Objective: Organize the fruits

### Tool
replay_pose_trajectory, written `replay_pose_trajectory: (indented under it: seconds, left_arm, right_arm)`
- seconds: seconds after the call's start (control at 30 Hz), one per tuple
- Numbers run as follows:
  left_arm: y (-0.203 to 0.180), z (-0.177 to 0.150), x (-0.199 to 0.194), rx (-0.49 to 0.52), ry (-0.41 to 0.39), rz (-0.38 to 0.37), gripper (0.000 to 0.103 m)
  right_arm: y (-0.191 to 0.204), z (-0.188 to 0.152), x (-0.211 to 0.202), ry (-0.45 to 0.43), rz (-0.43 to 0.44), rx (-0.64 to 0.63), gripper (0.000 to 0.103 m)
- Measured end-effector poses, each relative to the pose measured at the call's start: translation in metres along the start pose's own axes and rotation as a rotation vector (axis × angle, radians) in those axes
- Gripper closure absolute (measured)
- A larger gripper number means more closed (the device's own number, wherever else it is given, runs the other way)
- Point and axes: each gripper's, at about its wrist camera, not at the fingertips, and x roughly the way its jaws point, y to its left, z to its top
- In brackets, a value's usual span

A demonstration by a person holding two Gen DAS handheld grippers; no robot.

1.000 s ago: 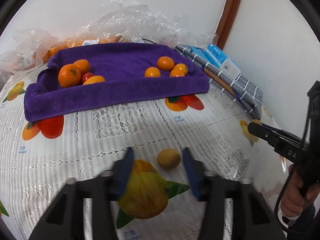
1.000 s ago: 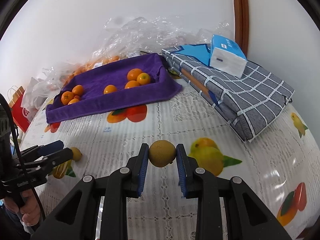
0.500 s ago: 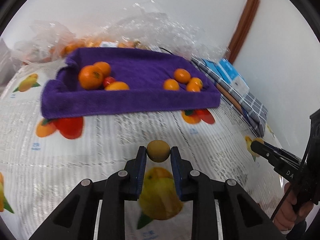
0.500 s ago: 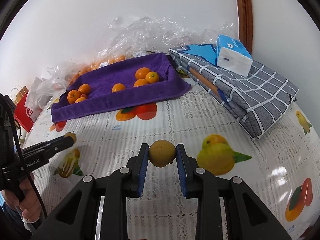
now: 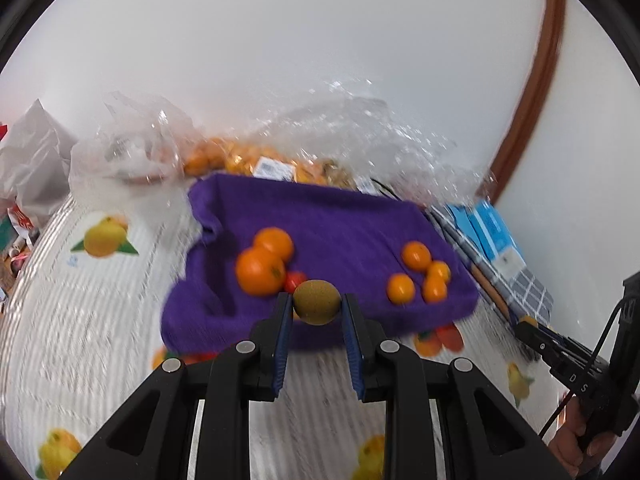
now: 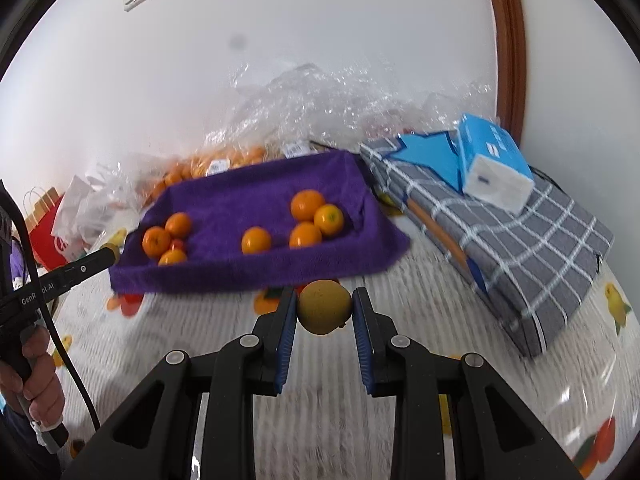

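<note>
My left gripper is shut on a brown-green round fruit and holds it in the air just before the near edge of the purple towel tray. My right gripper is shut on a yellow-brown round fruit, held above the tablecloth in front of the same tray. The tray holds several oranges in two clusters, left and right, plus a small red fruit. The right gripper's tip also shows at the right edge of the left wrist view.
Clear plastic bags of oranges lie behind the tray against the wall. A folded grey checked cloth with a blue tissue pack lies to the right. A red paper bag stands at the left. The tablecloth has fruit prints.
My left gripper closed on the brown-green fruit on the table, lifted it and carried it toward the tray. My right gripper, still holding its fruit, also moved closer to the tray.
</note>
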Motion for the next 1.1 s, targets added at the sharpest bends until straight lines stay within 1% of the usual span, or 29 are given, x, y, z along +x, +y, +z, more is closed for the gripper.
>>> replay_pose_trajectory:
  seconds: [0.2,0.37,0.53,0.63,0.77,0.83,0.9,1.0,1.1]
  left_arm:
    - [0.016,0.032,0.009,-0.026,-0.042,0.014,0.079]
    - [0.020,0.048,0.023,-0.020,-0.050,0.025,0.079]
    - [0.024,0.047,0.044,-0.010,-0.035,0.051,0.079]
    - [0.030,0.043,0.054,-0.022,-0.014,0.039,0.079]
    - [0.043,0.037,0.059,-0.062,-0.014,0.010,0.079]
    - [0.051,0.036,0.061,-0.080,-0.015,0.014,0.079]
    - [0.058,0.035,0.063,-0.101,-0.018,0.026,0.079]
    - [0.067,0.031,0.066,-0.129,-0.016,-0.008,0.079]
    - [0.066,0.029,0.067,-0.127,-0.018,-0.033,0.079]
  right_arm:
    - [0.005,0.030,0.020,-0.031,0.000,0.000,0.075]
    - [0.010,0.046,0.037,-0.041,0.000,-0.018,0.075]
    - [0.015,0.056,0.061,-0.031,0.001,-0.037,0.075]
    - [0.019,0.060,0.078,-0.018,0.004,-0.044,0.075]
    - [0.022,0.063,0.092,-0.018,0.008,-0.046,0.075]
    - [0.023,0.068,0.097,-0.017,-0.001,-0.045,0.075]
    - [0.024,0.073,0.100,-0.017,0.009,-0.047,0.075]
    - [0.028,0.073,0.106,-0.015,0.013,-0.066,0.075]
    - [0.030,0.064,0.117,0.008,0.037,-0.063,0.075]
